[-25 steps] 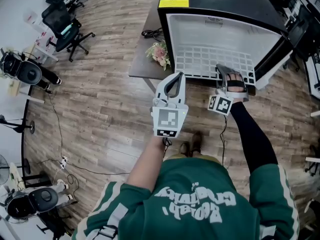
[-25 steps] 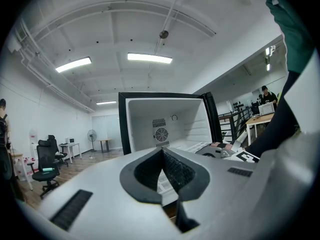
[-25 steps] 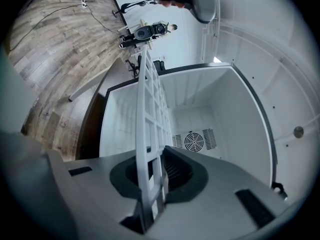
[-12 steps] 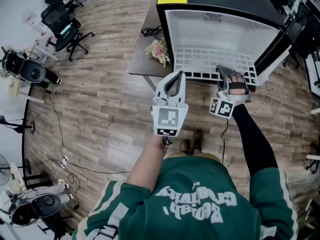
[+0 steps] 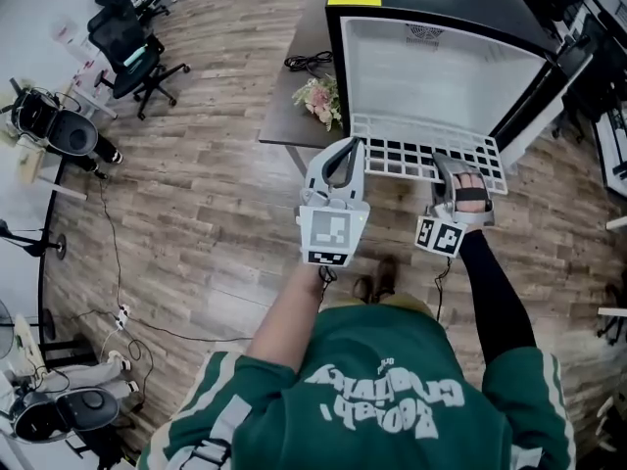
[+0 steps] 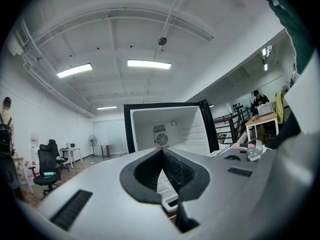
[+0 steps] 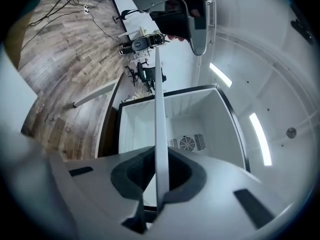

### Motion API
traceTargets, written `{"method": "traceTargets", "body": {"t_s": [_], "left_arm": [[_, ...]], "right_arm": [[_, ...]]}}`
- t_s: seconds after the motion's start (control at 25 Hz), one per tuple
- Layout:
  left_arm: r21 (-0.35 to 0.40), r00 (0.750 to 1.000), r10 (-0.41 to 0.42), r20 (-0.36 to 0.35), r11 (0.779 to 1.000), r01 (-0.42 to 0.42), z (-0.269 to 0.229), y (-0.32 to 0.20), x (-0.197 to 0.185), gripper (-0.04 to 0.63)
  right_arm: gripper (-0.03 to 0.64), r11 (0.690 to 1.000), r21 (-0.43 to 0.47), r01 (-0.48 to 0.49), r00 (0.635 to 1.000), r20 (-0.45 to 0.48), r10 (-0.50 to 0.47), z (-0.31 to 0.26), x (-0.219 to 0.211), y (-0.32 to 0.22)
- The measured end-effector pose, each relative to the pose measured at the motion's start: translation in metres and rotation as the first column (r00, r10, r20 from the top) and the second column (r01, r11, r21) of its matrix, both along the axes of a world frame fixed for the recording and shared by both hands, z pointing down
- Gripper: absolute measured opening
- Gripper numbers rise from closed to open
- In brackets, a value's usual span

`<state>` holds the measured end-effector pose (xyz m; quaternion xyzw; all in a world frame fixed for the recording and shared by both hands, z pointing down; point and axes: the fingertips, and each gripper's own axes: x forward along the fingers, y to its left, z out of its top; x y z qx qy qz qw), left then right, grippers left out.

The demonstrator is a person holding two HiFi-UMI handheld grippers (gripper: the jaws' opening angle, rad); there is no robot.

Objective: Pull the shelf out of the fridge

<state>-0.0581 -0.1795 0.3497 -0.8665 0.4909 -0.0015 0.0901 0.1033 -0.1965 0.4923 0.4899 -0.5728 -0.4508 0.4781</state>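
The black fridge [image 5: 441, 57] stands open with a white inside, its back fan also seen in the left gripper view [image 6: 161, 139]. Its white wire shelf [image 5: 411, 153] sticks partly out of the front. My right gripper [image 5: 454, 166] is shut on the shelf's front edge at its right end. Its jaws have just been closing, and the edge runs between them as a thin white bar [image 7: 159, 134]. My left gripper [image 5: 343, 150] hangs just left of the shelf's front corner, apart from it. Its jaws [image 6: 162, 151] are shut on nothing.
A dark table [image 5: 289, 116] with a bunch of flowers [image 5: 318, 101] stands left of the fridge. The fridge door [image 5: 549, 96] hangs open at the right. Office chairs [image 5: 132, 52] and floor cables [image 5: 118, 262] lie far left. A person [image 6: 6, 134] stands at the room's left.
The shelf has slid further out of the fridge toward me, with the right gripper clamped on its front edge. The left gripper has hardly shifted.
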Motion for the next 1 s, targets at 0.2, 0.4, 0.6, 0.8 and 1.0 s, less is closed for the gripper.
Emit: {"method": "traceTargets", "body": {"t_s": [0.2, 0.4, 0.6, 0.8, 1.0], "left_arm": [[-0.005, 0.999, 0.024, 0.031, 1.0, -0.024, 0.007, 0.01, 0.005, 0.015], [0.002, 0.999, 0.044, 0.012, 0.999, -0.044, 0.004, 0.015, 0.008, 0.015], [0.031, 0.998, 0.052, -0.024, 0.998, -0.051, -0.009, 0.022, 0.005, 0.015], [0.039, 0.998, 0.047, -0.03, 0.998, -0.046, -0.014, 0.019, -0.001, 0.015], [0.029, 0.999, 0.038, -0.017, 0.999, -0.038, -0.01, 0.009, -0.002, 0.015]], "right_arm": [[0.037, 0.998, -0.003, -0.06, 0.992, 0.113, 0.06, -0.007, 0.008, 0.014], [0.035, 0.992, -0.025, -0.124, 0.956, 0.266, 0.126, -0.021, 0.013, 0.023], [0.035, 0.989, -0.051, -0.138, 0.931, 0.334, 0.147, -0.024, 0.008, 0.032], [0.035, 0.981, -0.08, -0.177, 0.887, 0.419, 0.194, -0.022, 0.017, 0.034], [0.035, 0.979, -0.087, -0.186, 0.834, 0.513, 0.204, -0.037, 0.019, 0.034]]}}
